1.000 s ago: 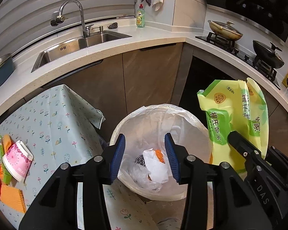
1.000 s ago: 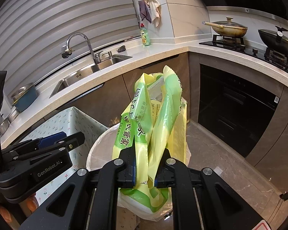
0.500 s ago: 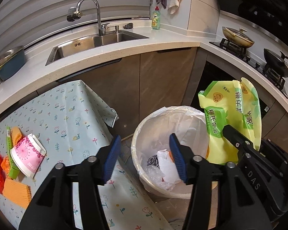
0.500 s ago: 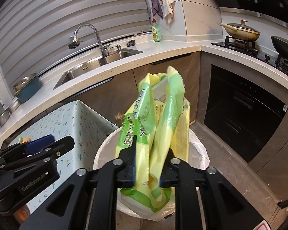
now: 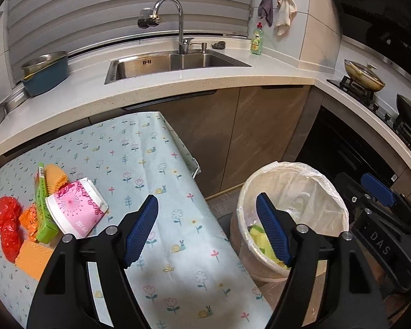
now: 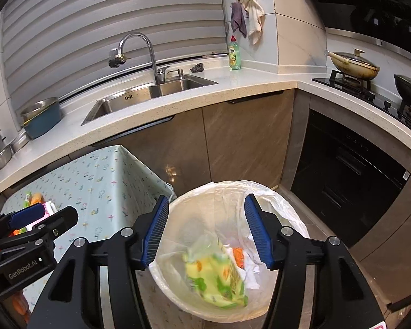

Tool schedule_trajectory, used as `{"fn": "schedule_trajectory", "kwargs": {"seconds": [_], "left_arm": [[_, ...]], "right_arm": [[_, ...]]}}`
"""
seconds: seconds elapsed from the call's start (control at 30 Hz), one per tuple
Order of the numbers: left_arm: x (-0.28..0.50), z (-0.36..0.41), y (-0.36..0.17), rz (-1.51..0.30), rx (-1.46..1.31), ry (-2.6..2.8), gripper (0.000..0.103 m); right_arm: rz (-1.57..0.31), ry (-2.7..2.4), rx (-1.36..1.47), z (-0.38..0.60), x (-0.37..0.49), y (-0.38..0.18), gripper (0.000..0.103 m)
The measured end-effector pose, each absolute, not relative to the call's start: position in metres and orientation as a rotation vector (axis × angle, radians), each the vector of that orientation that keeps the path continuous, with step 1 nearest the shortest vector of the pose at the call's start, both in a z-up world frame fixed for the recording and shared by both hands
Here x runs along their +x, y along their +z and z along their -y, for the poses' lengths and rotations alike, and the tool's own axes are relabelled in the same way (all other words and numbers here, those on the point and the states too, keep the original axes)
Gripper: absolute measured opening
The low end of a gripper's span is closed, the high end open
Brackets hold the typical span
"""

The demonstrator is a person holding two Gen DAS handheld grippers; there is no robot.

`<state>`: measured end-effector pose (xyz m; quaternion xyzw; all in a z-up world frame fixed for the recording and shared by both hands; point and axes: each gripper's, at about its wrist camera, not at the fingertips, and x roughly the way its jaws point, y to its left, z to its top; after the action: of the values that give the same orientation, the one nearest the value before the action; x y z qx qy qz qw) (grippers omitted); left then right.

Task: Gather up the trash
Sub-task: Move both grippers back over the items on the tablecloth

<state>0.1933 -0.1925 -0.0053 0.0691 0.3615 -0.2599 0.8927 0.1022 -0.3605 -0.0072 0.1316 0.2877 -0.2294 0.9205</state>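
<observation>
My right gripper (image 6: 207,231) is open and empty above the white lined trash bin (image 6: 285,200). The yellow-green snack bag (image 6: 215,277) lies blurred inside the bin, on white paper and orange scraps. My left gripper (image 5: 207,227) is open and empty over the edge of the floral table (image 5: 139,164), left of the bin (image 5: 328,189). A pink paper cup (image 5: 74,211) lies on its side at the table's left, with a green wrapper (image 5: 42,208), orange cupcake liners (image 5: 33,257) and red plastic (image 5: 6,219).
A kitchen counter with a sink (image 5: 175,64) curves behind the table. A blue pot (image 5: 45,72) stands at its left, a dish soap bottle (image 5: 256,39) at the right. A stove with pans (image 5: 364,75) and a dark oven front lie to the right.
My right gripper opened and let go of the yellow-green bag, which dropped into the bin. My left gripper swung left, from over the bin to over the table edge.
</observation>
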Motion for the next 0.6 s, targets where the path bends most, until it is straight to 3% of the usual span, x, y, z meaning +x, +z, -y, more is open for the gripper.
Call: {"fn": "schedule_trajectory", "kwargs": {"seconds": [0.3, 0.6], "left_arm": [[0.21, 0.113, 0.004, -0.726, 0.072, -0.389, 0.081], [0.23, 0.016, 0.003, -0.736, 0.013, -0.206, 0.082]], "right_arm": [[-0.577, -0.375, 0.23, 0.306, 0.115, 0.01, 0.057], [-0.596, -0.247, 0.189, 0.229, 0.139, 0.011, 0.058]]}}
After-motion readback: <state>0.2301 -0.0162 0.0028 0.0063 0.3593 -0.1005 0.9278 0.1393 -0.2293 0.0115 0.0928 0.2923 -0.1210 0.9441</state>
